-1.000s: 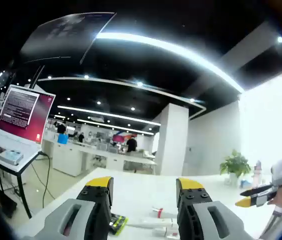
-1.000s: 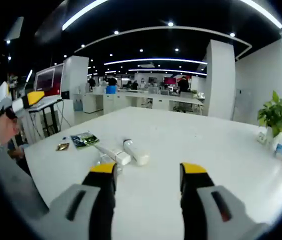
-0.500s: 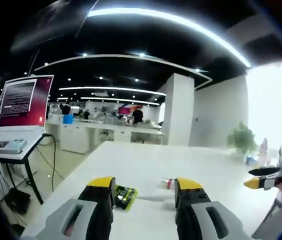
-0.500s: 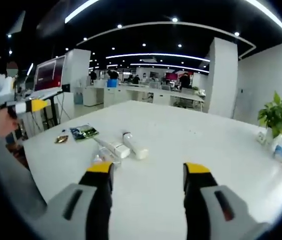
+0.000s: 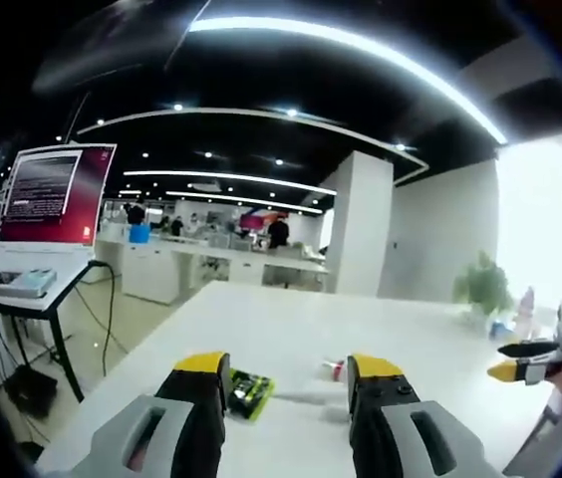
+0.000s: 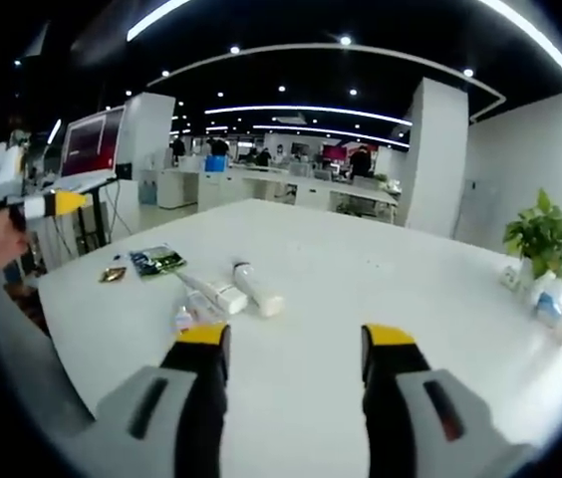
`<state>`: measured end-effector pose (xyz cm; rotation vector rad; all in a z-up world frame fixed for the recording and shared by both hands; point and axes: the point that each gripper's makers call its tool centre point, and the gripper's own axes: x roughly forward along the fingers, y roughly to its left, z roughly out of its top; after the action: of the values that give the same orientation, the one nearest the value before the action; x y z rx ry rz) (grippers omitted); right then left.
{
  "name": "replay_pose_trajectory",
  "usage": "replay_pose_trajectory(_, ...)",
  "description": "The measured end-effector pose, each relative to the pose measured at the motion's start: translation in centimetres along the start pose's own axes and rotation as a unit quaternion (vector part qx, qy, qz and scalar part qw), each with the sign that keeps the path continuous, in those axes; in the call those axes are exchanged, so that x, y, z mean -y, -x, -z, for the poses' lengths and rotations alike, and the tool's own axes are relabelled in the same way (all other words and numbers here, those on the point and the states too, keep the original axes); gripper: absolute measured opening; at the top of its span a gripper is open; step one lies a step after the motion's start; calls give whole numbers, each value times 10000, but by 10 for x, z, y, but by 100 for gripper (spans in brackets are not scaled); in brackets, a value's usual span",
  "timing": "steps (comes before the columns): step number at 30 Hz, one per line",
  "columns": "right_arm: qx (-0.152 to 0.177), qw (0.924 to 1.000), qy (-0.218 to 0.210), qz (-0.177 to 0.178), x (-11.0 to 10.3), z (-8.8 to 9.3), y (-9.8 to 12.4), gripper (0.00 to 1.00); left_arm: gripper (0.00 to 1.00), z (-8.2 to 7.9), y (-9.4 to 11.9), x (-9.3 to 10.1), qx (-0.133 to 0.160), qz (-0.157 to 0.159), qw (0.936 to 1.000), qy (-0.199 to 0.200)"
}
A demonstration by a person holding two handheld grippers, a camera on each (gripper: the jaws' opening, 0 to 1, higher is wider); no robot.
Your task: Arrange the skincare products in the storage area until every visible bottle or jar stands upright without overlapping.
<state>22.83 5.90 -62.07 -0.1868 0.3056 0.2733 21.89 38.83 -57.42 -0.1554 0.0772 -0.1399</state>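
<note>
Item: white plastic skincare tubes (image 6: 244,291), several lying flat and close together on the wide white bench (image 6: 381,289) beside a small green printed sachet (image 6: 156,261) and a tiny bronze packet (image 6: 113,274), none of them standing upright yet. Our right tongs (image 6: 287,344) and left tongs (image 5: 288,370) both hover above the bench with jaws apart and nothing between them. To do the approach well, we judge it best to lower the right tongs to the nearest tube, grip it across the body near the cap, then tip it slowly upright, well apart from its neighbours.
</note>
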Motion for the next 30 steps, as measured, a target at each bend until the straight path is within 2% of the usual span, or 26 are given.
replay_pose_trajectory(11, -91, 9998, -137, 55, 3, 4, 0, 53, 49, 4, -1, 1, -98, 8, 9999, -41)
replay_pose_trajectory(30, -322, 9995, -53, 22, 0, 13, -1, 53, 48, 11, -1, 6, -287, 75, 9993, -214)
